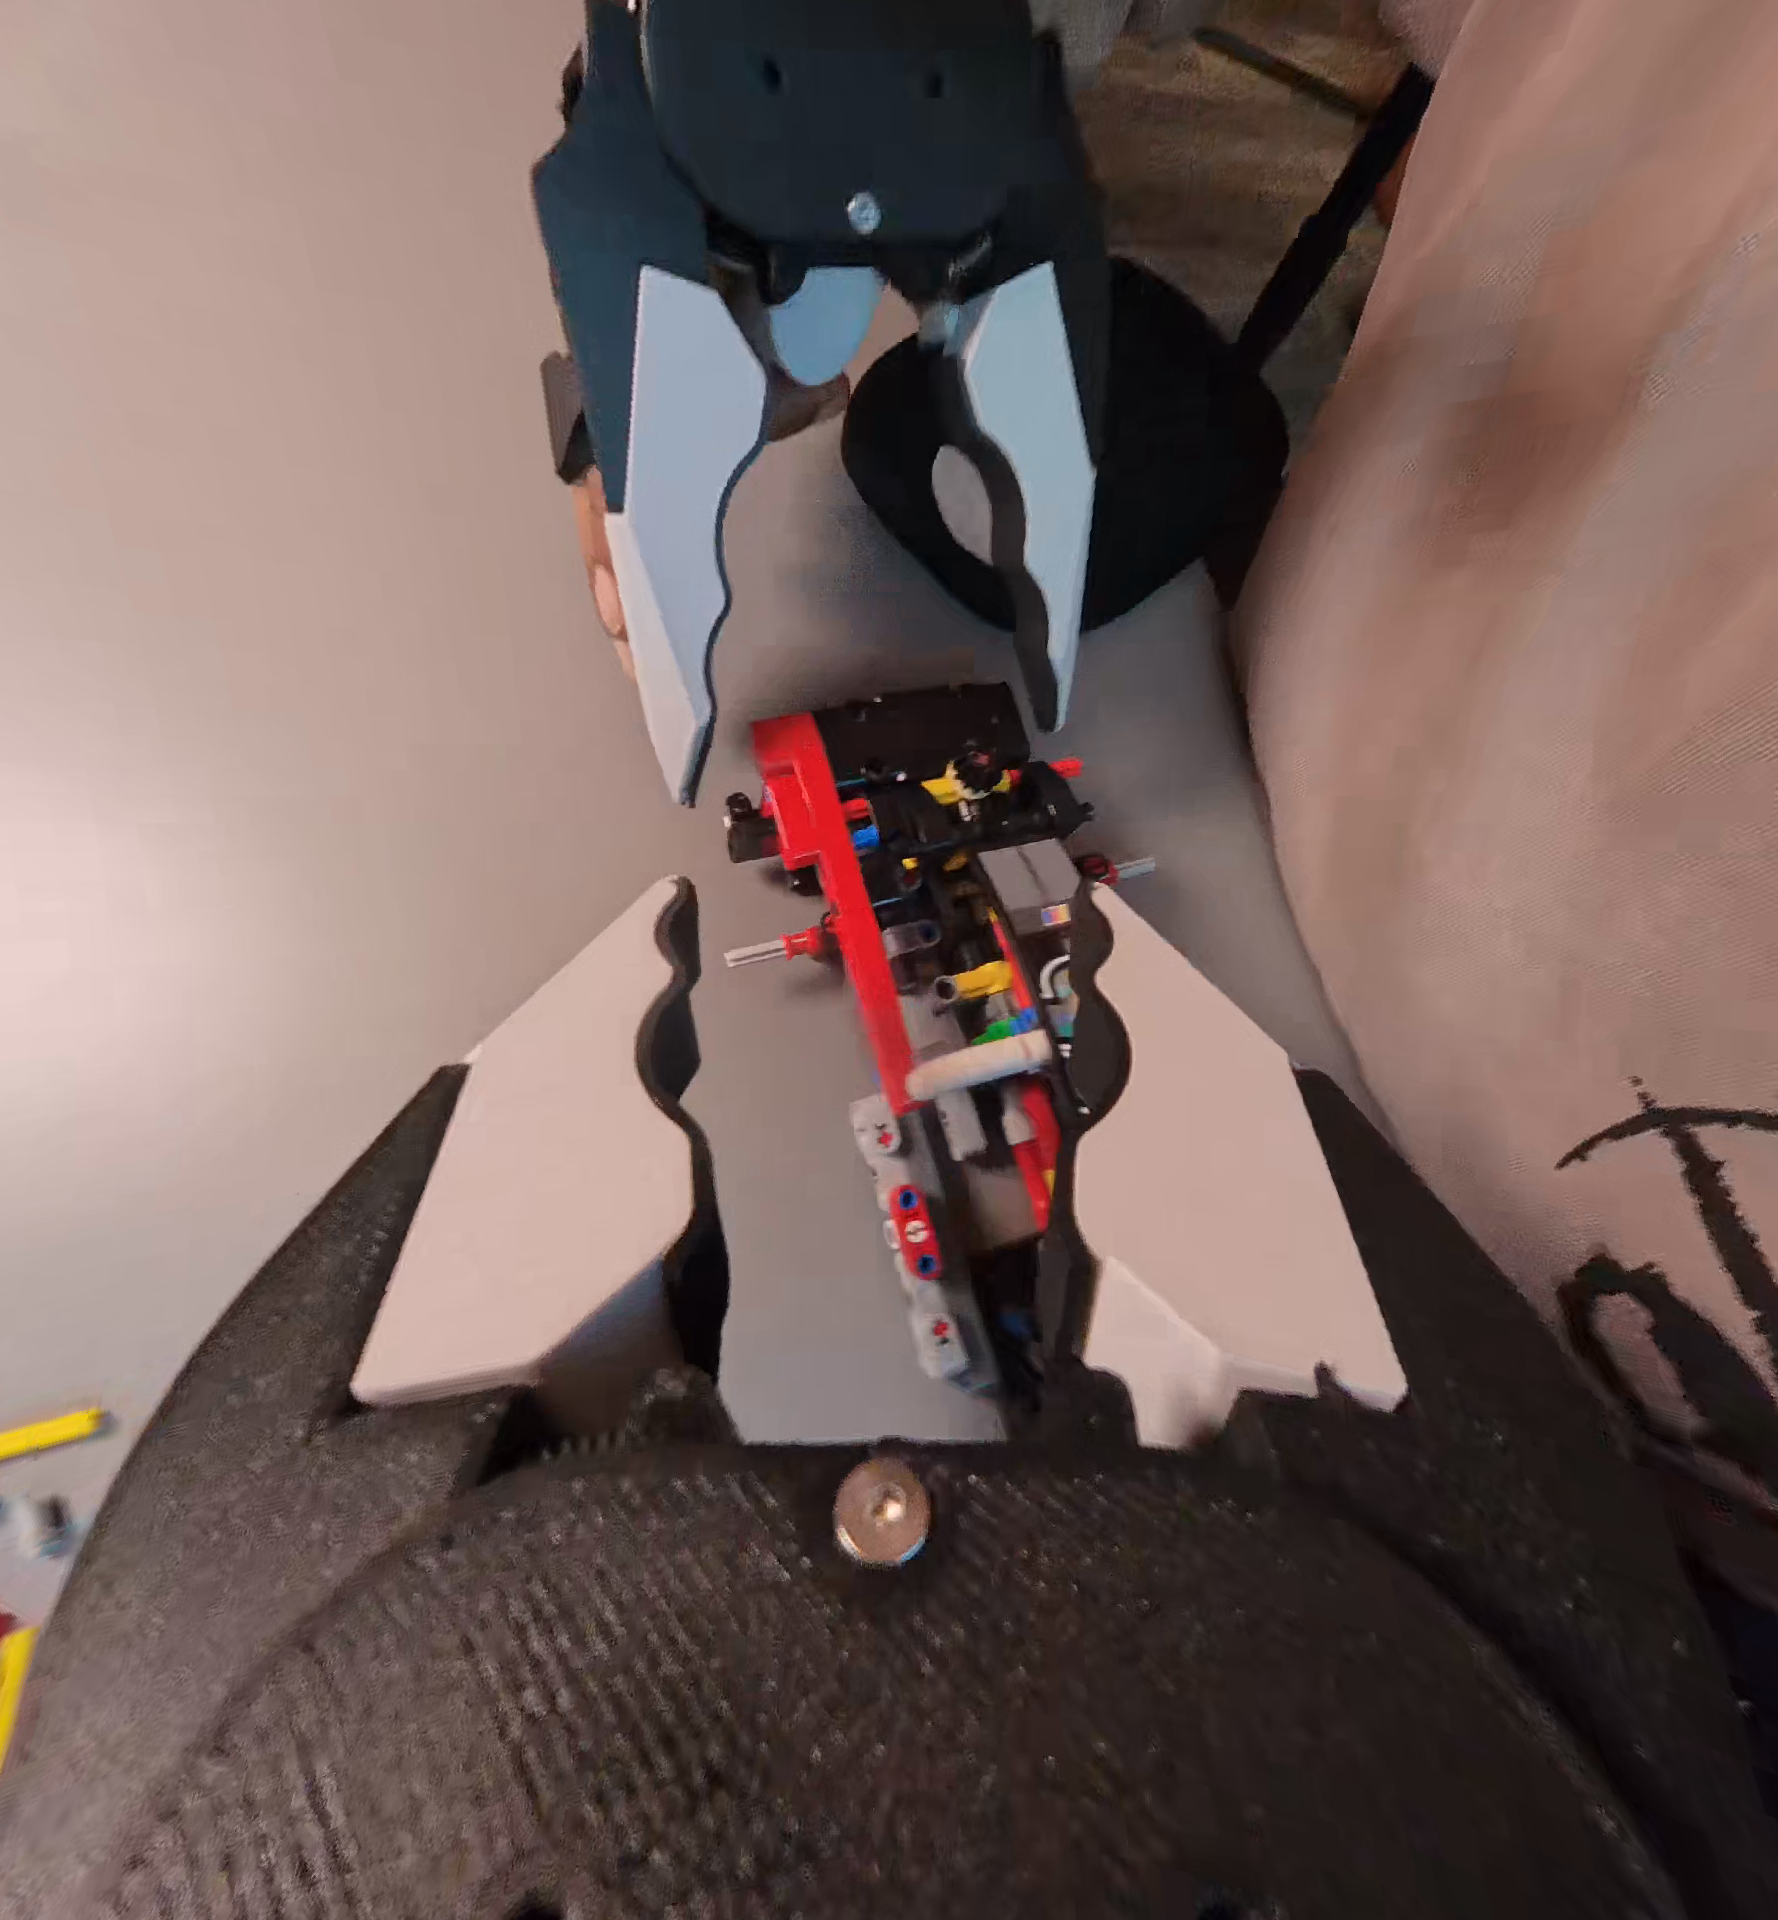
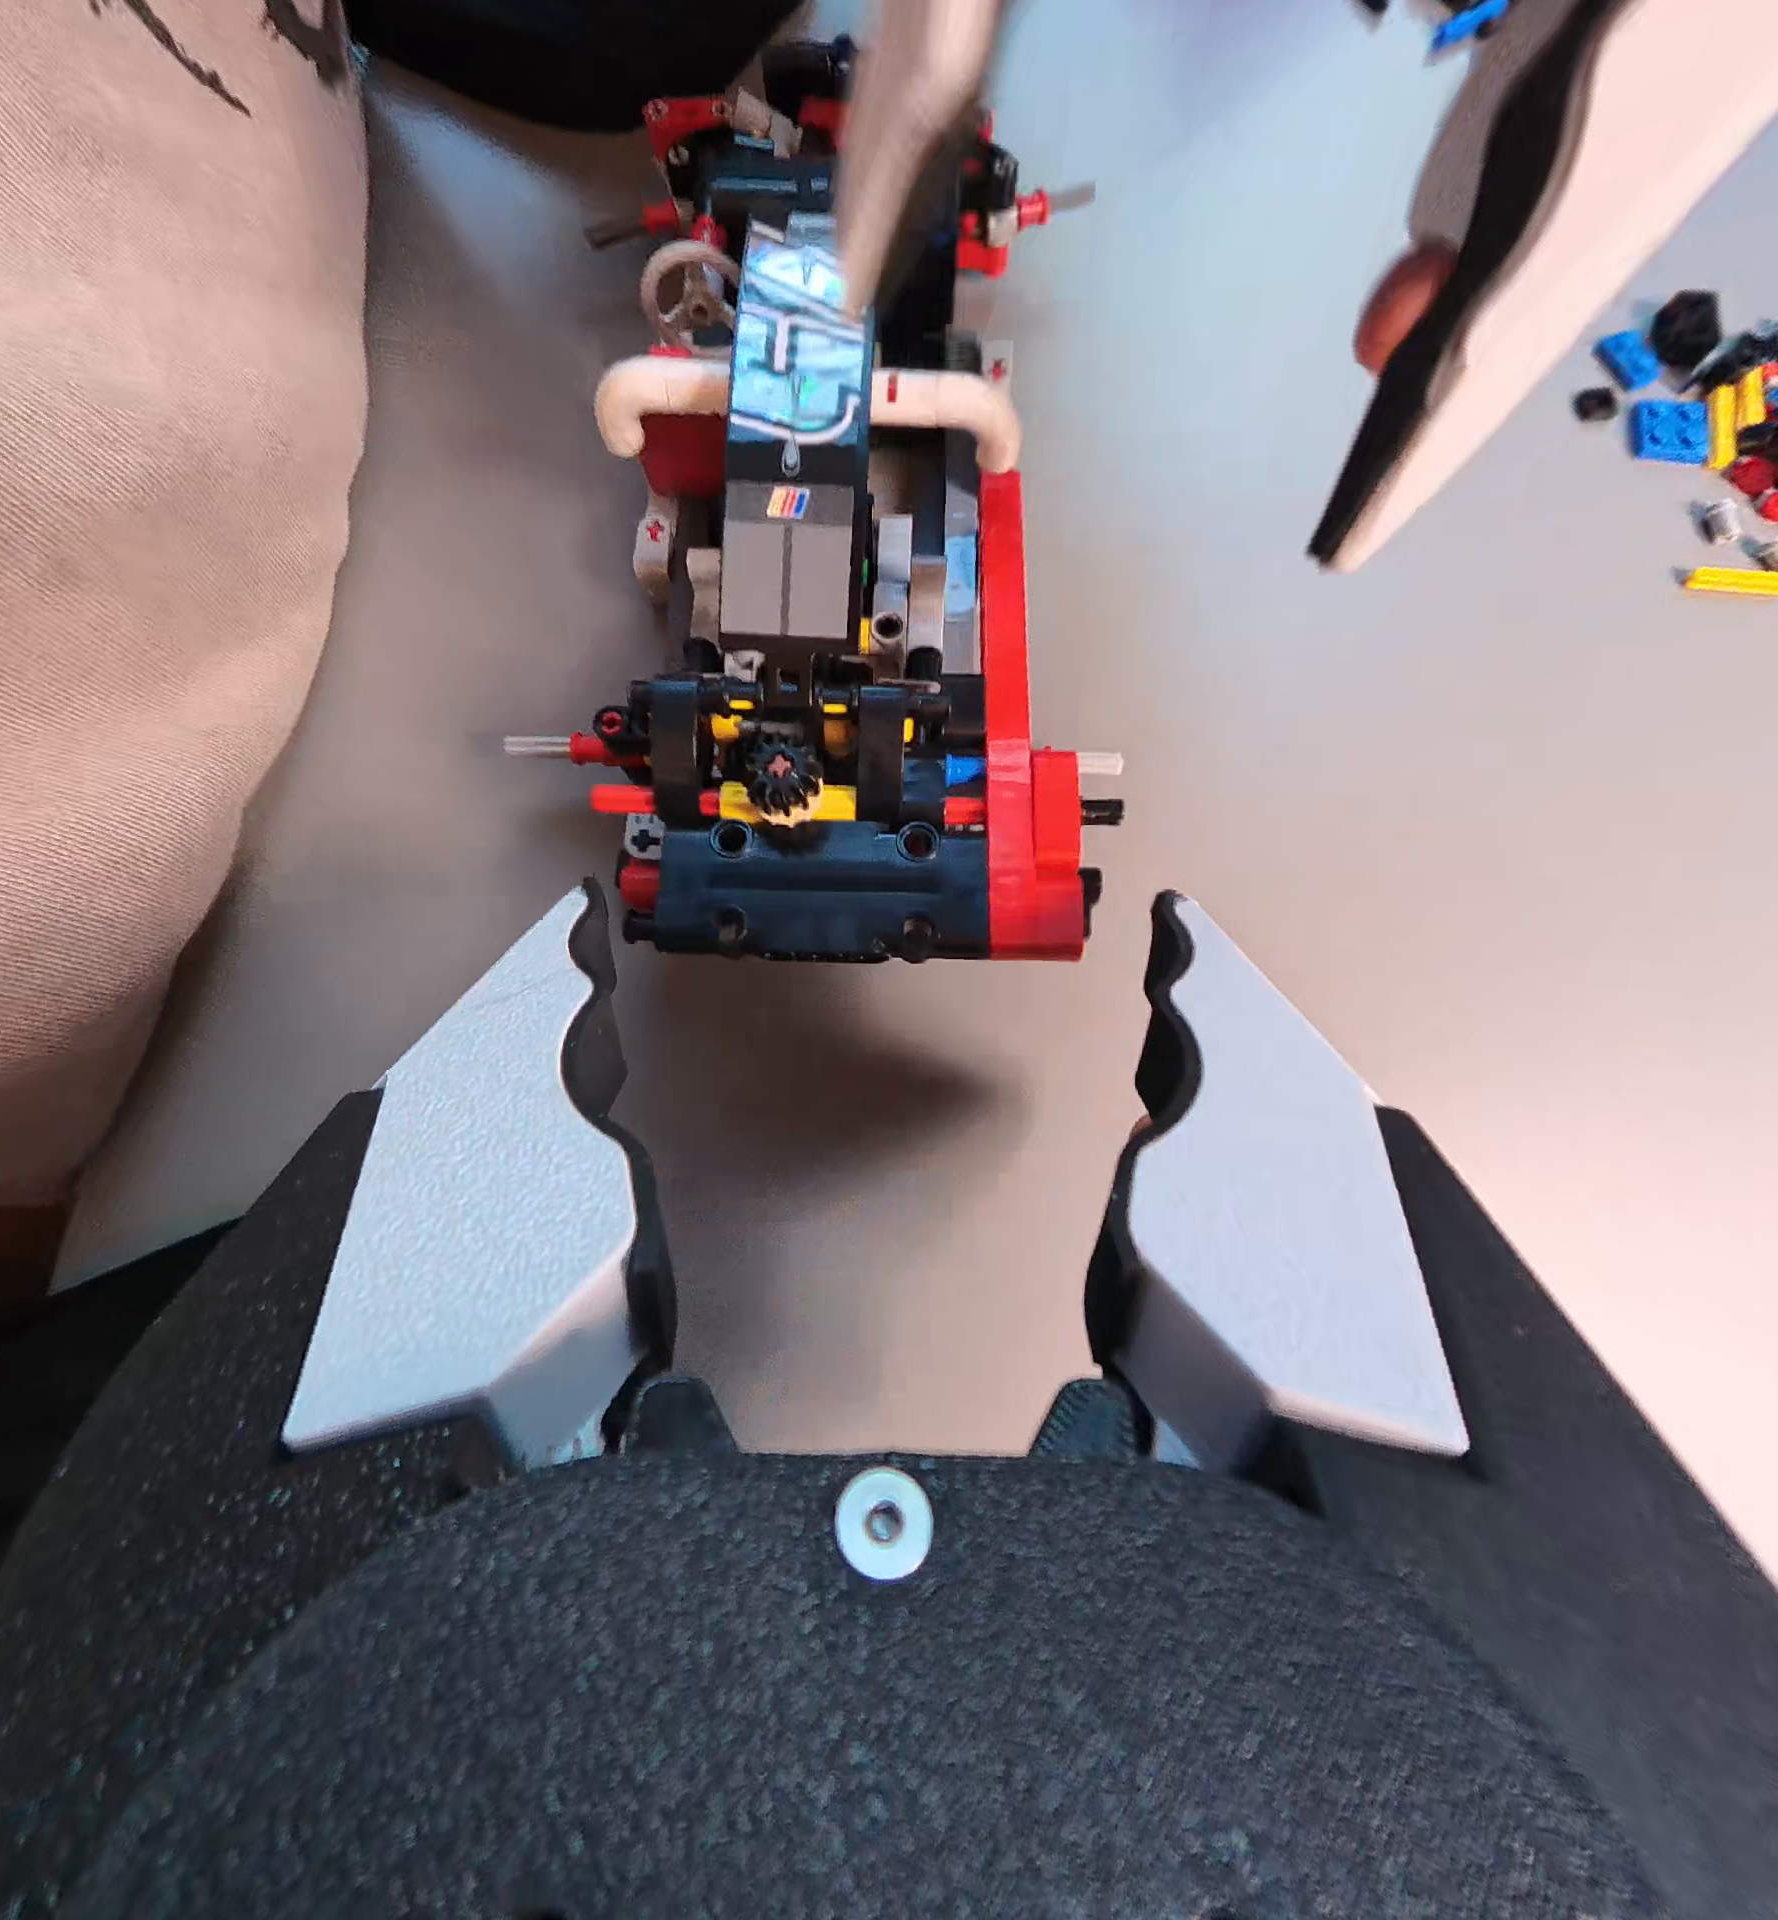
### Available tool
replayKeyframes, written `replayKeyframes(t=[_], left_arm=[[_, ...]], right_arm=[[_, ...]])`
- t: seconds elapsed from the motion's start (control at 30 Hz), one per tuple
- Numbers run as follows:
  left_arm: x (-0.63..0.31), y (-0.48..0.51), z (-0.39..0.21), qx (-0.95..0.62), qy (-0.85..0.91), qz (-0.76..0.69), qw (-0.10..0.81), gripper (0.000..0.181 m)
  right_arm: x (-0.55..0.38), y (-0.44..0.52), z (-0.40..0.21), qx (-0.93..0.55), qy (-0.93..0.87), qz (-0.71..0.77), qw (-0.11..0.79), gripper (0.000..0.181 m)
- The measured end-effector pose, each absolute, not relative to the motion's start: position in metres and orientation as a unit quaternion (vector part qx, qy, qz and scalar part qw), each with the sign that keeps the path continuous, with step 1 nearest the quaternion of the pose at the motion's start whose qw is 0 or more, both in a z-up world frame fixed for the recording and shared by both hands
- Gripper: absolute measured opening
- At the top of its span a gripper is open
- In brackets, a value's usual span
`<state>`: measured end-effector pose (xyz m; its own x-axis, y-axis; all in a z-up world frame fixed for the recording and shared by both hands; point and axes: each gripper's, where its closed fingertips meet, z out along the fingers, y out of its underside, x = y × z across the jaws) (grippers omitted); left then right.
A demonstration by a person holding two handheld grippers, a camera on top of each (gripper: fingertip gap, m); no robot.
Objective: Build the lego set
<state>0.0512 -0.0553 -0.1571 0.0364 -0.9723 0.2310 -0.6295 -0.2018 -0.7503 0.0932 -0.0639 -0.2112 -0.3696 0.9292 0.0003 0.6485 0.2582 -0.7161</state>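
Red, black and grey, the half-built lego car (image 1: 926, 997) lies lengthwise on the pale table (image 1: 241, 727), with the left gripper (image 1: 890, 904) spread wide around its near end, one finger (image 1: 1124, 1049) against the car's side and the other standing apart. Opposite, the right gripper (image 2: 874, 914) is also spread, empty, its tips just short of the car's black and red end (image 2: 864, 883). Further right, a heap of loose bricks (image 2: 1747, 436) lies well apart on the table.
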Motion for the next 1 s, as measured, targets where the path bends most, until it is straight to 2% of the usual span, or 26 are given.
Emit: replayKeyframes(t=[0.03,0.13,0.23,0.47,0.73,1.0], left_arm=[[0.052,-0.064,-0.156,-0.692,0.574,-0.371,0.234,0.078],[0.054,-0.087,-0.172,-0.732,0.546,-0.333,0.233,0.094],[0.058,-0.094,-0.190,-0.755,0.541,-0.282,0.242,0.101],[0.061,-0.091,-0.219,-0.776,0.557,-0.185,0.230,0.101],[0.061,-0.094,-0.231,-0.777,0.557,-0.190,0.222,0.098],[0.056,-0.089,-0.237,-0.769,0.581,-0.153,0.218,0.097]], right_arm=[[0.092,-0.064,-0.215,-0.514,-0.764,0.322,0.220,0.100],[0.088,-0.070,-0.211,-0.505,-0.759,0.337,0.236,0.098],[0.086,-0.071,-0.211,-0.494,-0.769,0.322,0.247,0.101],[0.091,-0.074,-0.229,-0.501,-0.769,0.330,0.220,0.107],[0.088,-0.073,-0.228,-0.494,-0.762,0.335,0.251,0.099],[0.084,-0.072,-0.228,-0.497,-0.747,0.349,0.269,0.098]])
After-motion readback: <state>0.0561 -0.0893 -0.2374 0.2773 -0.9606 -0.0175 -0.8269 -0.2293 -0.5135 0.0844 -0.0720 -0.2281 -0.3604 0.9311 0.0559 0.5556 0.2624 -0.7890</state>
